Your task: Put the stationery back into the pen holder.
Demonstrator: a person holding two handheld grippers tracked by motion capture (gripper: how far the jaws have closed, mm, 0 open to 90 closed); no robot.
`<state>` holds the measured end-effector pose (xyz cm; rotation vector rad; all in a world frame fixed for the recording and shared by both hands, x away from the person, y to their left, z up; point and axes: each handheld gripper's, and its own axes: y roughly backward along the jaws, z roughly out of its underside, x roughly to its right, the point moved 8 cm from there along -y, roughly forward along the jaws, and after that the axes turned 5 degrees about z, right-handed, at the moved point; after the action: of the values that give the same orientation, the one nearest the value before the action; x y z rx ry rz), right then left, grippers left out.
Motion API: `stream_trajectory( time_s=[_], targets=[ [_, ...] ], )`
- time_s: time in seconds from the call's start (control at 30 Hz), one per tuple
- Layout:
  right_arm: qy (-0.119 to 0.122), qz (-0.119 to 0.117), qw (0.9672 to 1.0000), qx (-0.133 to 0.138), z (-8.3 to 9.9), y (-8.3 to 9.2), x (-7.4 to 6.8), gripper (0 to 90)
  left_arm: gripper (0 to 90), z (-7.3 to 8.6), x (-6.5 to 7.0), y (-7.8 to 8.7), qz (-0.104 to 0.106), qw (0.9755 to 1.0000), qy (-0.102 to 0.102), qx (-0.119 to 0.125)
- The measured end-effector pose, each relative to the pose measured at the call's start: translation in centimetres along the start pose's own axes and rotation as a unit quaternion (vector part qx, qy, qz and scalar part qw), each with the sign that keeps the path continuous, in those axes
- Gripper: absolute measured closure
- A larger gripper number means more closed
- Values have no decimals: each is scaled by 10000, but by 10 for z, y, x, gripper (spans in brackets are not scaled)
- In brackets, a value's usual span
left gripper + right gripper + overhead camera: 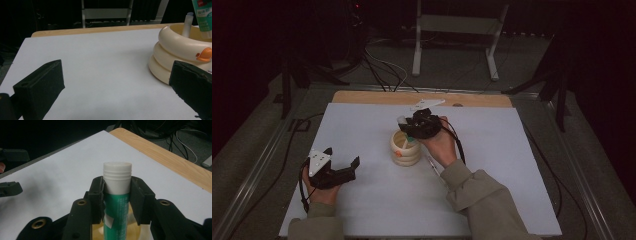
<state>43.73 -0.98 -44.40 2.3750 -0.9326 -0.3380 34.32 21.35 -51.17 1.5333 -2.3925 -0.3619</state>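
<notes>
A green glue stick (117, 207) with a white cap stands upright between the jaws of my right gripper (117, 192), which is shut on it just below the cap. In the high view that gripper (409, 128) hangs over a cream ringed pen holder (406, 152) at the table's middle, with the stick's lower end inside the rim. The holder (172, 50) has an orange beak-shaped knob, and a white pen (187, 23) stands in it beside the glue stick (203, 17). My left gripper (343, 157) rests at the front left, open with nothing between its jaws (117, 67).
A pen (432, 164) lies on the white table top (492, 165) just right of the holder, under the right wrist. A wooden strip (377, 97) runs along the far edge. Beyond it are cables and a white stand on the floor.
</notes>
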Motion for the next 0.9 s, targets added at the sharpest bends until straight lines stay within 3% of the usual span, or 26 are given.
stream_trajectory(
  time_s=[0.17,0.9],
  targets=[
    [-69,-58,9999,121,2,4,1,651,4,0,0,0,-7,10000,-7,-5],
    [-87,-42,9999,57,16,-1,1,651,4,0,-1,0,-25,10000,7,-2]
  ],
)
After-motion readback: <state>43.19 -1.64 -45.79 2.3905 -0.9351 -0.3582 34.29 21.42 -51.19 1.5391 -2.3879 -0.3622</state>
